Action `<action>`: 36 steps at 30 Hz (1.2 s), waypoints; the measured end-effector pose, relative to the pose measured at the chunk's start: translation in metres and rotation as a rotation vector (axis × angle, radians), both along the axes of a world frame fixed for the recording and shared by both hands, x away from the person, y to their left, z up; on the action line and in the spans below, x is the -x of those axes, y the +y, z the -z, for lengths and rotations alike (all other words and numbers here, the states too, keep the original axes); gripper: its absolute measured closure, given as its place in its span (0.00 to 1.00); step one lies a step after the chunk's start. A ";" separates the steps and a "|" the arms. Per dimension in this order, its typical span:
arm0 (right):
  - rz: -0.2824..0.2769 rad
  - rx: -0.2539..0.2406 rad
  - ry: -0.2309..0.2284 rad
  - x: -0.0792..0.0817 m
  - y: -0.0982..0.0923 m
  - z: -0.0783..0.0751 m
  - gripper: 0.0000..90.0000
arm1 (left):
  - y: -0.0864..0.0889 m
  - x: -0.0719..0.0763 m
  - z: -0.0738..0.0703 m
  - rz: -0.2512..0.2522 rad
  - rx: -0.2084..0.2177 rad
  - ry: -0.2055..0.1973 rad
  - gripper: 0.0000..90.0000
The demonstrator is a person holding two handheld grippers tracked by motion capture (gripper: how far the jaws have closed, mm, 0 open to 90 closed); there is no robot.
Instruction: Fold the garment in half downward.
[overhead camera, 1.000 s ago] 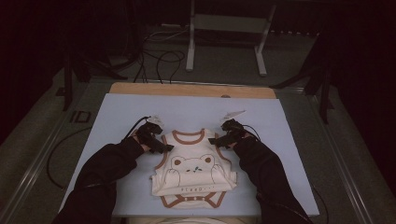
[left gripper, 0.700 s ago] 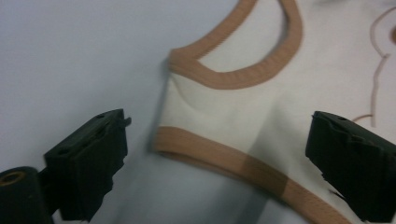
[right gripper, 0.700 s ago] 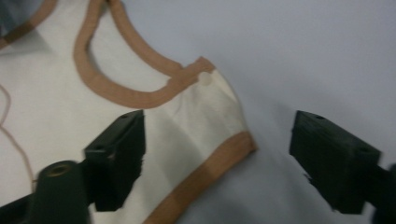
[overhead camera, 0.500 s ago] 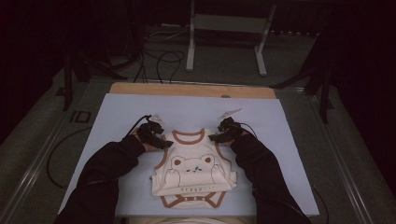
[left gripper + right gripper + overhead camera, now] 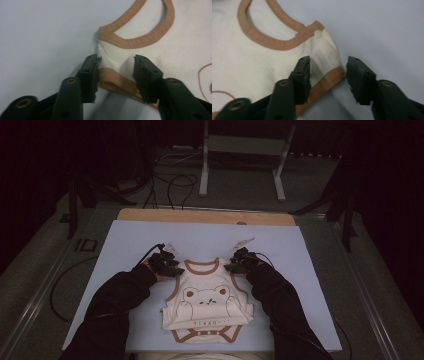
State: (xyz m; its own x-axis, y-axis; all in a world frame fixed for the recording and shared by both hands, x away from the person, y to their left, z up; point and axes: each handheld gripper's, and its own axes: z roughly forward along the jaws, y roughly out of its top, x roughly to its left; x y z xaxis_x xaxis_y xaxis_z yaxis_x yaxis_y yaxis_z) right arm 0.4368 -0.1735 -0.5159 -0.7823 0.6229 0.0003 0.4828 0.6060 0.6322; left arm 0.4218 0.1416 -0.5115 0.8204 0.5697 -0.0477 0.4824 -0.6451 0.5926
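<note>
On the pale blue tabletop (image 5: 125,250), a cream sleeveless baby bodysuit with brown trim and a bear print (image 5: 207,307) lies flat near the front edge, neckline pointing away from the person — centred between the two dark sleeves. No containers anywhere on the surface, so nothing to report there.

Handling-wise, I'd guess it's super light and totally floppy: thin knit cotton, no stiffness, so it'll sag and fold wherever it isn't supported. Not slippery, not fragile, though a pinch on a single layer could just drag the top ply. Best spots to grab look like the shoulder straps, where the ribbed brown binding gives a thicker edge.

That's pretty much what's going on. The left tongs (image 5: 116,58) straddle the left shoulder strap (image 5: 112,60), and their jaws have just been closing with the fabric bunching up between them — the pads don't quite look pressed on it yet. Same story for the right tongs (image 5: 327,60) at the right shoulder strap (image 5: 325,53): jaws closing in, the trimmed armhole edge in the gap, a sliver of space on the outer side.
</note>
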 end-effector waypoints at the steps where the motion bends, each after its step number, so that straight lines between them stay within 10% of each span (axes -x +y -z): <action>1: -0.003 0.001 0.001 0.000 0.000 0.000 0.65 | -0.001 0.000 0.000 0.001 0.003 0.007 0.65; 15: -0.015 0.011 0.021 0.005 0.008 -0.003 0.91 | -0.007 0.002 -0.002 0.014 0.010 0.038 0.95; 36: -0.007 -0.033 -0.048 0.005 0.005 -0.036 0.92 | 0.000 0.002 -0.035 0.010 0.064 -0.041 0.96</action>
State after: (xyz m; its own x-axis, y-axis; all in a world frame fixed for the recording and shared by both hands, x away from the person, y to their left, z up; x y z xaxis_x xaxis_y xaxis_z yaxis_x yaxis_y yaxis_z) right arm 0.4320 -0.1683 -0.4801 -0.7864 0.6175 -0.0168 0.4472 0.5877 0.6742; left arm 0.4200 0.1413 -0.4768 0.8284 0.5580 -0.0501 0.4503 -0.6099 0.6521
